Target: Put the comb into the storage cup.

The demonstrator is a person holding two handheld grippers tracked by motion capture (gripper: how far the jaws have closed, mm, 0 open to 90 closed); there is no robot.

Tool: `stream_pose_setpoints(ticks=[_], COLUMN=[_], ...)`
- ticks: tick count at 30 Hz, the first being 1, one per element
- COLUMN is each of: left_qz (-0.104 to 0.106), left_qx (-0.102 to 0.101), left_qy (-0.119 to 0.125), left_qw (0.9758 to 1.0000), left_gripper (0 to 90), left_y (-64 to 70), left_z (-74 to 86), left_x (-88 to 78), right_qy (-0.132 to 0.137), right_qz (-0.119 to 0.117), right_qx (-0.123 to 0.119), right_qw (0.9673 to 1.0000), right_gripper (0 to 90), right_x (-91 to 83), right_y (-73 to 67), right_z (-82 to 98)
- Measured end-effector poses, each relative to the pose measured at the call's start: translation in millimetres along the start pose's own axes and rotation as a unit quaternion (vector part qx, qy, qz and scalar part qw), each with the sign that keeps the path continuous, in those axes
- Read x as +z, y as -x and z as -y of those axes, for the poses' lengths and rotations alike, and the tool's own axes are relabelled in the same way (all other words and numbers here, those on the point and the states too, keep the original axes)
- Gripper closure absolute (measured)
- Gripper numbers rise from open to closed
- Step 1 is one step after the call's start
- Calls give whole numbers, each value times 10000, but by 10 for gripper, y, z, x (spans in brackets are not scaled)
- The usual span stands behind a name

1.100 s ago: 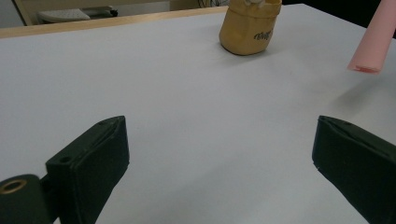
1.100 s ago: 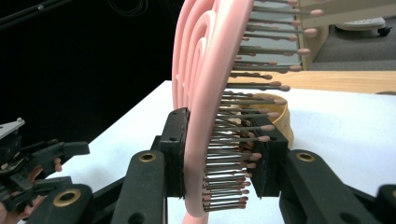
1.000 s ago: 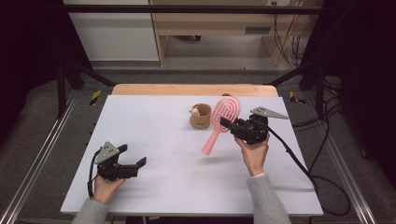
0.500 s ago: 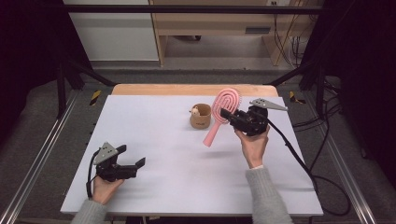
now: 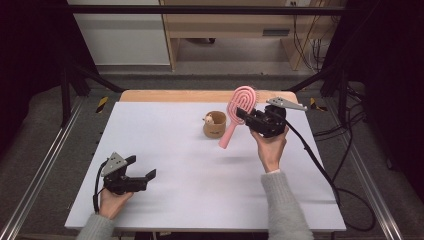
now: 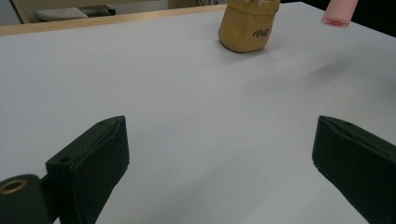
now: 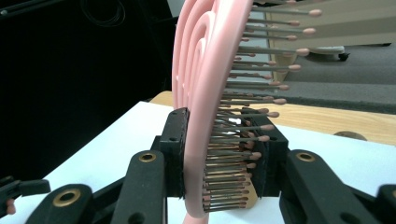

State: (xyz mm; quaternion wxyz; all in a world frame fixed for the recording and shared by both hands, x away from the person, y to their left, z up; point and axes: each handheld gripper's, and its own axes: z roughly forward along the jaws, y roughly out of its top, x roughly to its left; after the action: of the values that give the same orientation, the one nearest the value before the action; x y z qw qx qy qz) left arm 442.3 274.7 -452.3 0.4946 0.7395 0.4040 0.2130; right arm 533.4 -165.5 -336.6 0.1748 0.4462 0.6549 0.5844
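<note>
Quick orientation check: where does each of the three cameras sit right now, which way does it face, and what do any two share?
High view: above the person's side, facing forward and down on the white table; both forearms, left gripper, right gripper show.
Left gripper view: low over the table, between its open jaws, toward the tan cup.
Right gripper view: along its jaws, clamping the pink hairbrush.
Shared: cup and brush in high and left gripper views.

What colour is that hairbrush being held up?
Pink; the hairbrush shows best in the right gripper view.

Pink hairbrush, tan cup
</note>
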Motion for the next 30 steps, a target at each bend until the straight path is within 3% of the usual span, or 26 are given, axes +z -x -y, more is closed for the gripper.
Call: stream_pose_setpoints(ticks=[30], left_qz=[8], left_qx=[16], left_qy=[-19], left_qw=[10000], left_gripper=[36], left_y=[-5], left_z=[0], left_x=[11], right_qy=[143], right_qz=[315], right_qx=[-62], right_qw=[9994], right_gripper=[640], right_x=[188], right_y=[80], right_z=[-266])
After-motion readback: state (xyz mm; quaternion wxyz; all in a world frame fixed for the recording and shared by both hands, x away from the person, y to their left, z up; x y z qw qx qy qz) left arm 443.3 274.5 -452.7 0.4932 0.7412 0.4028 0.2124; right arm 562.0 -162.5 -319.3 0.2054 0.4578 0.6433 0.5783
